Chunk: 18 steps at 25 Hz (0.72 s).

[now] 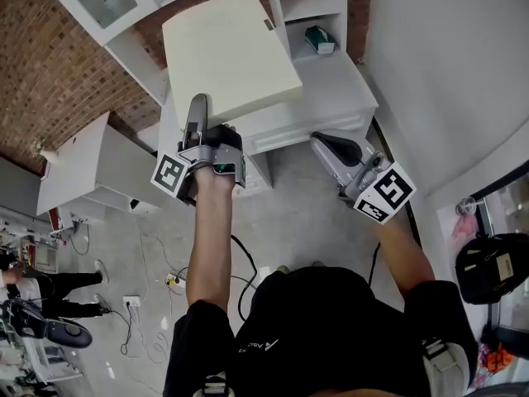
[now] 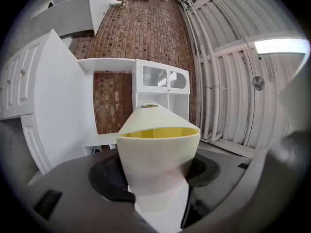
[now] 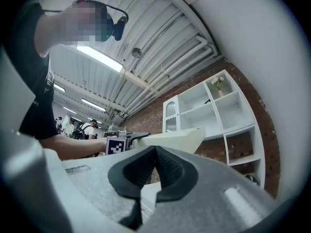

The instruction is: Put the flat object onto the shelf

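The flat object (image 1: 231, 56) is a cream slab, held level above the white cabinet top (image 1: 343, 89). My left gripper (image 1: 198, 114) is shut on its near left edge. The left gripper view has the slab (image 2: 158, 149) end-on between the dark pads (image 2: 104, 176), pointing at the white shelf unit (image 2: 160, 81). My right gripper (image 1: 332, 147) hangs lower to the right, apart from the slab, shut with nothing in it. In the right gripper view its jaws (image 3: 146, 178) meet, with the slab (image 3: 170, 141) and the shelf unit (image 3: 218, 106) beyond.
A teal object (image 1: 318, 40) lies in a shelf compartment (image 1: 314, 15). A second white cabinet (image 1: 91, 172) stands to the left. Cables and a socket strip (image 1: 165, 281) lie on the floor. A black bag (image 1: 496, 267) sits at the right.
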Motion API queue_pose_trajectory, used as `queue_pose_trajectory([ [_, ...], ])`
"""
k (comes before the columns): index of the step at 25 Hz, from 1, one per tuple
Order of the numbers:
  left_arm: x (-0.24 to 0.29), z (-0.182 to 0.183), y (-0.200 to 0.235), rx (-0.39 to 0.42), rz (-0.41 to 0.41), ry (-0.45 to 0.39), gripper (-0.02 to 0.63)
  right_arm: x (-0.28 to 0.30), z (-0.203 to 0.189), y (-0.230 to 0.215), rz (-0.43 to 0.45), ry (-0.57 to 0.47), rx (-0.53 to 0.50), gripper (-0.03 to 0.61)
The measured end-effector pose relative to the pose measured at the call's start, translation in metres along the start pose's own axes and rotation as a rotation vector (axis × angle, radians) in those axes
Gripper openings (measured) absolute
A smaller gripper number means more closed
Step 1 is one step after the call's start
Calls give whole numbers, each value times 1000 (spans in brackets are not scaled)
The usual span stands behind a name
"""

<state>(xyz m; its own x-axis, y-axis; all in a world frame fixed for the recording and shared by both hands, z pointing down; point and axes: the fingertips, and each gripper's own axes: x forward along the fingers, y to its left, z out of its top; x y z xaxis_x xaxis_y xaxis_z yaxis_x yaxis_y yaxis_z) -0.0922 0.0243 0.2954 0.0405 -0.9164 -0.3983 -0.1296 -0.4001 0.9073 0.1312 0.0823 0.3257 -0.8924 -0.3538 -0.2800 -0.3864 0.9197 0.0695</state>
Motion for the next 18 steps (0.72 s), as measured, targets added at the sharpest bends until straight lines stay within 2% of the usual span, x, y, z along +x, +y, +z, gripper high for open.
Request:
queue_pose_trajectory([
  [8, 40, 7, -9, 8, -11, -37, 279, -8, -4, -22, 8, 5, 6, 0],
  [18, 108, 34, -3, -32, -57, -24, 279, 32, -20, -54, 12, 32, -21, 0],
])
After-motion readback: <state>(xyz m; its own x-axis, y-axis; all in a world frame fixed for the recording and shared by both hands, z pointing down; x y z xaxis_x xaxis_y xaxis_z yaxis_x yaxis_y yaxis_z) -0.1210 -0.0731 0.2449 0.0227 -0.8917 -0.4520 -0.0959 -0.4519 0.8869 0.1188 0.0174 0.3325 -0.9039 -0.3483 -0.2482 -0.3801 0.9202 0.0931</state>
